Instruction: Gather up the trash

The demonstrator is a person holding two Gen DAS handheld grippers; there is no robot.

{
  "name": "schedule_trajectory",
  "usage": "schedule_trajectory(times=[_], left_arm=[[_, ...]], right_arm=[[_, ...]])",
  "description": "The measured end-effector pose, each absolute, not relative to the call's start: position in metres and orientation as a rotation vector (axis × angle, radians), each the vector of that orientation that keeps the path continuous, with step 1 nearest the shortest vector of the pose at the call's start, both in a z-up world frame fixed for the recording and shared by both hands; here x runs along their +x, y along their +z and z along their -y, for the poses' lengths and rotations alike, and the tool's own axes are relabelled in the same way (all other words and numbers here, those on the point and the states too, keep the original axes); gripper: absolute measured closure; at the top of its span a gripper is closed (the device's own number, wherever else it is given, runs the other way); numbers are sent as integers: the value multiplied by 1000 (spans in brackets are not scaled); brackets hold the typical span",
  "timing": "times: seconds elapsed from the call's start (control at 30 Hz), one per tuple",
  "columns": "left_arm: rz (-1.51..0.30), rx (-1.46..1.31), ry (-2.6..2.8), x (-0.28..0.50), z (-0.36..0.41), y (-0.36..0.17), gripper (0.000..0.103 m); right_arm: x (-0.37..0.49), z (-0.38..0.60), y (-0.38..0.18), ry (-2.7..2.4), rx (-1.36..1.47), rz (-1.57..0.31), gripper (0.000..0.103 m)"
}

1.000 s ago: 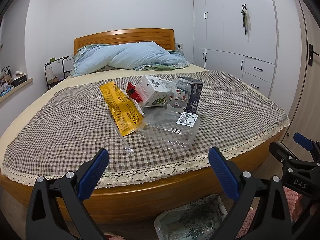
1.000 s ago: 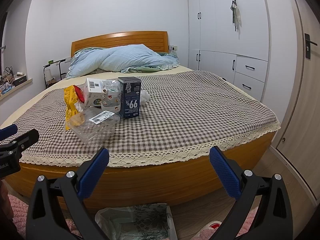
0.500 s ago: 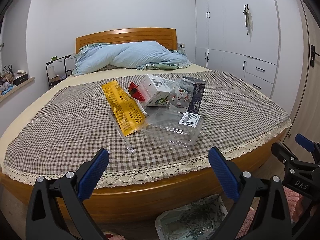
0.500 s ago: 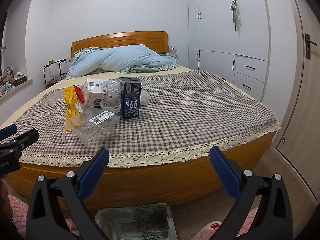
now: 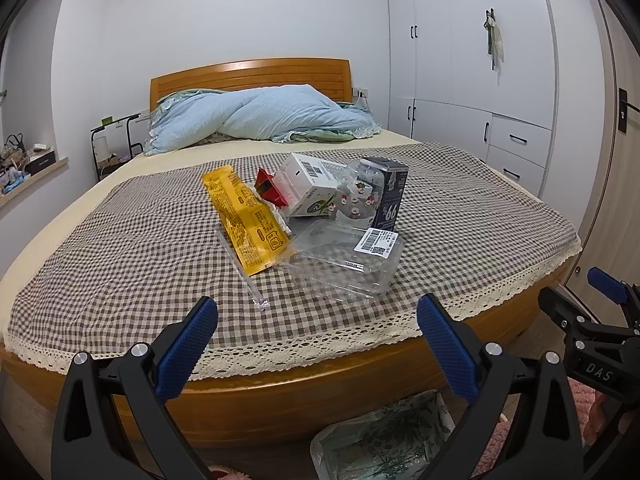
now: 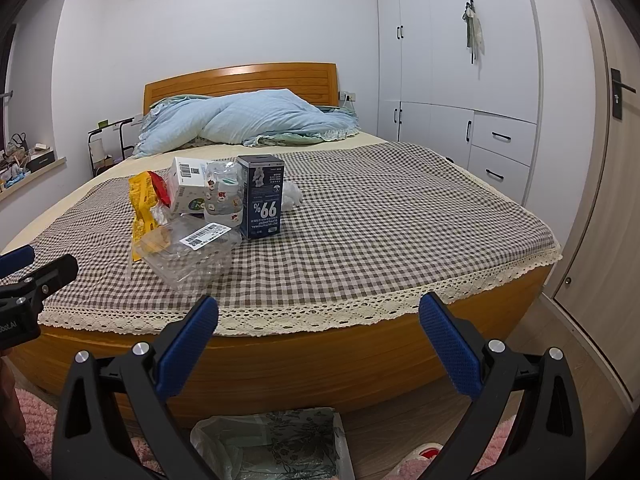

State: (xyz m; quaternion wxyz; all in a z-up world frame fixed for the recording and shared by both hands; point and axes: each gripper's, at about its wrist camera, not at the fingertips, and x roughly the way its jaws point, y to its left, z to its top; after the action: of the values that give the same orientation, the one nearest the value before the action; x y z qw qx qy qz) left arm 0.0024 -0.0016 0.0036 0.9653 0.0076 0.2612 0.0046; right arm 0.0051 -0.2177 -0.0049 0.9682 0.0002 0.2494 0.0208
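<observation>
A pile of trash lies on the checked bedspread (image 5: 120, 248): a yellow wrapper (image 5: 248, 220), a clear plastic clamshell (image 5: 344, 256) with a barcode label, a white carton (image 5: 308, 184), a red packet (image 5: 268, 186), a clear printed bottle (image 5: 356, 196) and a dark blue box (image 5: 390, 192). The right wrist view shows the same blue box (image 6: 262, 196) and clamshell (image 6: 188, 252). My left gripper (image 5: 316, 328) hangs open short of the bed's foot, nothing between its fingers. My right gripper (image 6: 318, 328) is open too, lower and to the right. A lined bin (image 6: 272, 444) stands on the floor below.
The wooden bed frame (image 5: 280, 396) curves between me and the trash. A blue quilt (image 5: 260, 120) lies at the headboard. White wardrobes (image 5: 480, 92) line the right wall, and a door (image 6: 600, 200) is beside them. Pink rug (image 6: 36, 420) covers the floor at the left.
The left wrist view has drifted slightly, so the trash pile sits a little right and lower in frame. The right gripper has barely moved. Both stay open.
</observation>
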Motion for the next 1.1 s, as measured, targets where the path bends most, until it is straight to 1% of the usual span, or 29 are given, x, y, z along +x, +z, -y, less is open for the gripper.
schedule_trajectory(times=[0.47,0.8,1.1], left_arm=[[-500,28,7,9,5,13,7],[-479,50,11,29,7,20,7],[-496,75,15,57,7,18,7]], right_arm=[[12,219,0,42,-1,-486,6],[33,222,7,44,5,-458,6],[57,221,7,55,-6,-444,6]])
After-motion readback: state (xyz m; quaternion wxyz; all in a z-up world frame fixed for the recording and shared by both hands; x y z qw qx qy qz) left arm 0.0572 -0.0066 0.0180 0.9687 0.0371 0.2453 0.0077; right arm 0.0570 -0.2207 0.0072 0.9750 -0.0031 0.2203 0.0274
